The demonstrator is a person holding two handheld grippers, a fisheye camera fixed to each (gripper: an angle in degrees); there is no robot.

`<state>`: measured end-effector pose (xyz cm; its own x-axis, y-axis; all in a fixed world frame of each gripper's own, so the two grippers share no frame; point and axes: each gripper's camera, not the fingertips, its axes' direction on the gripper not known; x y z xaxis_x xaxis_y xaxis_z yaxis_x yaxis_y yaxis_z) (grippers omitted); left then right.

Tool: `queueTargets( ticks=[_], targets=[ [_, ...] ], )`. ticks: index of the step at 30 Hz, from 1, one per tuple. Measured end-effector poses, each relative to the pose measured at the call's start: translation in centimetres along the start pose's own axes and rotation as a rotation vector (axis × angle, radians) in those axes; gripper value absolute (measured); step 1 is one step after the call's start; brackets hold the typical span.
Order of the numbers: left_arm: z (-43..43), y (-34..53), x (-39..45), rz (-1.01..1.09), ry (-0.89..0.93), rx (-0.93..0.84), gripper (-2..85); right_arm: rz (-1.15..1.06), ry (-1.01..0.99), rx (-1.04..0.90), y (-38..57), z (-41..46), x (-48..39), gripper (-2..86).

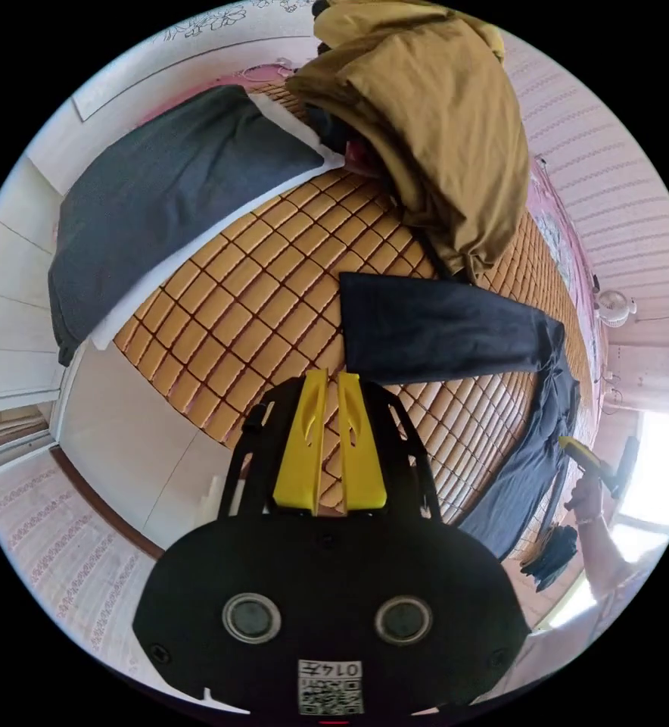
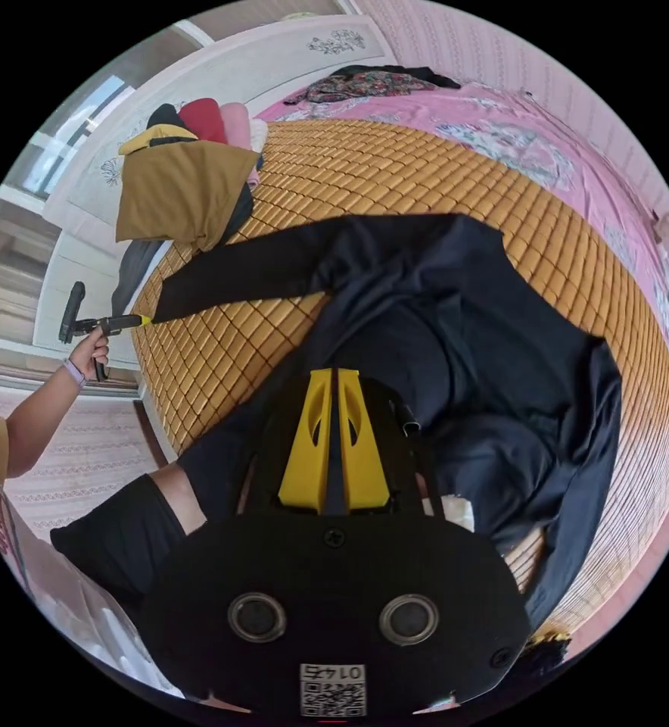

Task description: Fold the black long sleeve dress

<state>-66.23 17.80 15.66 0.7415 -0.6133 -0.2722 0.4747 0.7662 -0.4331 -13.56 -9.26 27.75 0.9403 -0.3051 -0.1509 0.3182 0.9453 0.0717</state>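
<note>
The black long sleeve dress (image 2: 455, 341) lies spread but rumpled on the woven mat (image 2: 395, 174) of the bed, one sleeve (image 1: 440, 329) stretched out toward the left tool (image 2: 126, 322), whose tip sits at the cuff, though I cannot tell whether it grips the cloth. Both tools' jaws look narrow, nearly together, with the right tool (image 2: 334, 439) hovering over the bunched skirt and holding nothing I can see. The risk, as I judge it, is that folding over those wrinkles locks them in, or that the sleeve drags against the mustard-coloured garment (image 2: 183, 189) piled nearby.
</note>
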Motion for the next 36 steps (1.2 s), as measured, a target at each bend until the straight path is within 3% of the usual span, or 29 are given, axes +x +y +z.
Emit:
queueTargets(
  ticks=[3,9,13,18,30,36],
  targets=[
    [-1.1,2.7,3.3,0.129,0.010,-0.006,0.2,0.125,0.028,-0.091,6.8,0.7,1.0,0.1],
    [4.0,9.2,14.1,0.496,0.118,-0.214,4.1,0.315,0.202,-0.211,19.2,1.8,0.8,4.7],
    [8.1,12.3,18.7,0.728,0.049,-0.286,5.3,0.420,0.275,-0.161,23.6,1.9,0.7,6.2],
    [10.6,15.3,18.9,0.872,-0.085,-0.311,4.5,0.469,0.265,-0.127,27.5,4.3,-0.2,5.8],
    [10.4,19.3,12.3,0.846,0.100,-0.061,-0.1,0.390,0.341,0.031,32.9,6.3,-6.3,4.7],
    [4.6,15.7,4.8,0.549,0.237,0.339,2.1,0.460,0.318,0.107,35.4,4.4,-10.6,4.7]
  ],
)
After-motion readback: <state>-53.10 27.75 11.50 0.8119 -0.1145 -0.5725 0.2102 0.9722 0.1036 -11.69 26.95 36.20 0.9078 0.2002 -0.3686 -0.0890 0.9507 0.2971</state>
